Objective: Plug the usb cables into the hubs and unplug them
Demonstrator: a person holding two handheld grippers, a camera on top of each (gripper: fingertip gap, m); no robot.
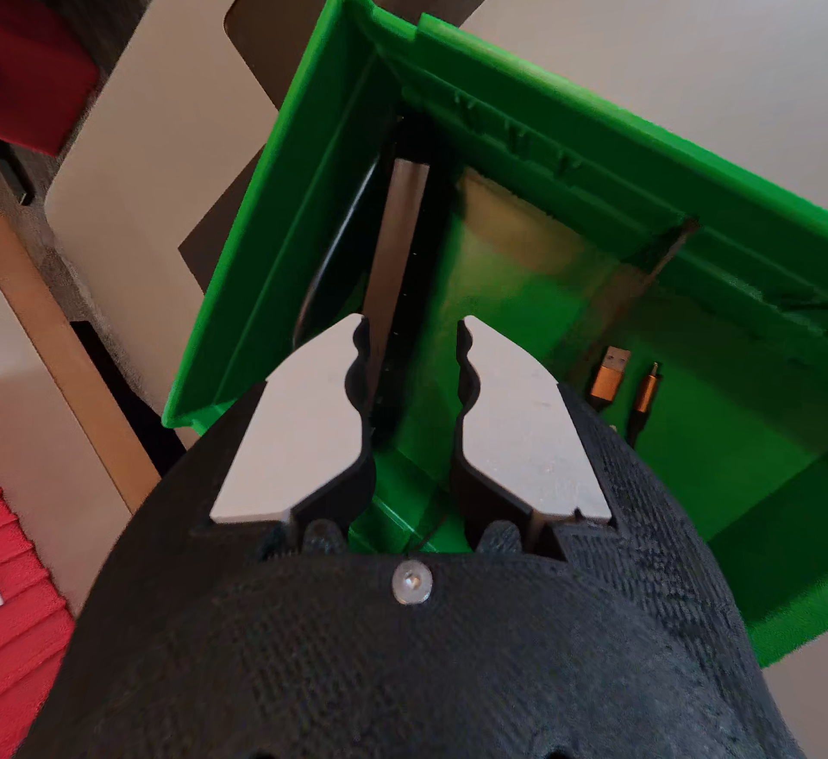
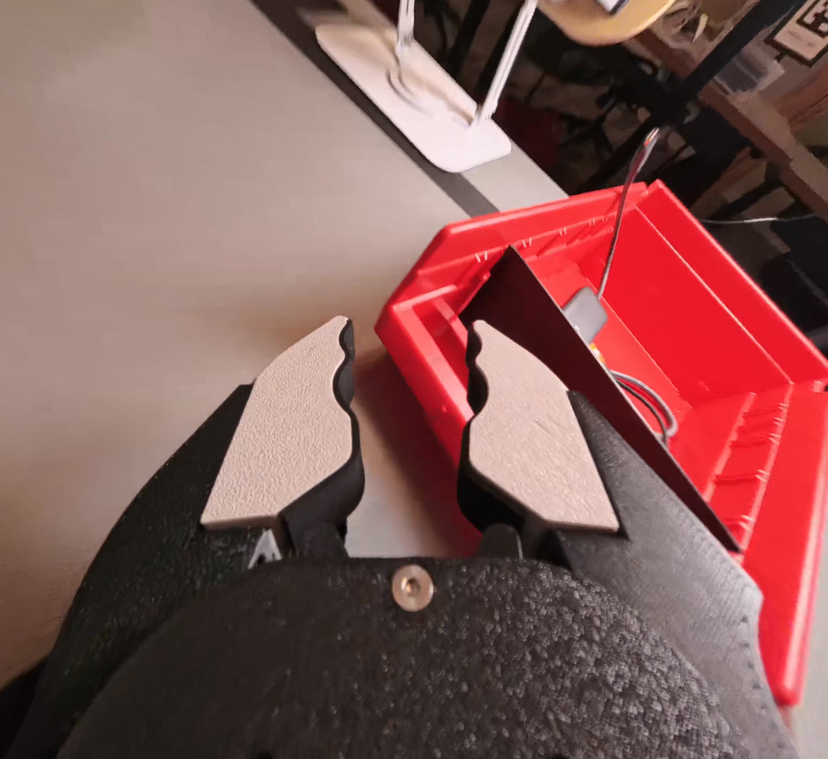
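Note:
In the left wrist view my left gripper [image 1: 413, 325] is open and empty, hanging over a green bin [image 1: 313, 146]. A black divider [image 1: 403, 271] stands in the bin just beyond the fingertips. To the right on the bin floor lie two orange-sleeved USB cable plugs [image 1: 611, 374], one wide and one slim [image 1: 647, 388]. In the right wrist view my right gripper [image 2: 410, 329] is open and empty above the white table, at the near left corner of a red bin [image 2: 739, 334]. The red bin holds a black divider [image 2: 528, 312], a grey hub [image 2: 584, 309] and a thin grey cable [image 2: 623, 217].
A white table [image 2: 157, 200] carries both bins. A white lamp base [image 2: 416, 97] stands at the table's far edge. Shelving and clutter lie beyond. In the left wrist view a red object [image 1: 36, 74] sits at the far left, and another red thing [image 1: 27, 612] at the lower left.

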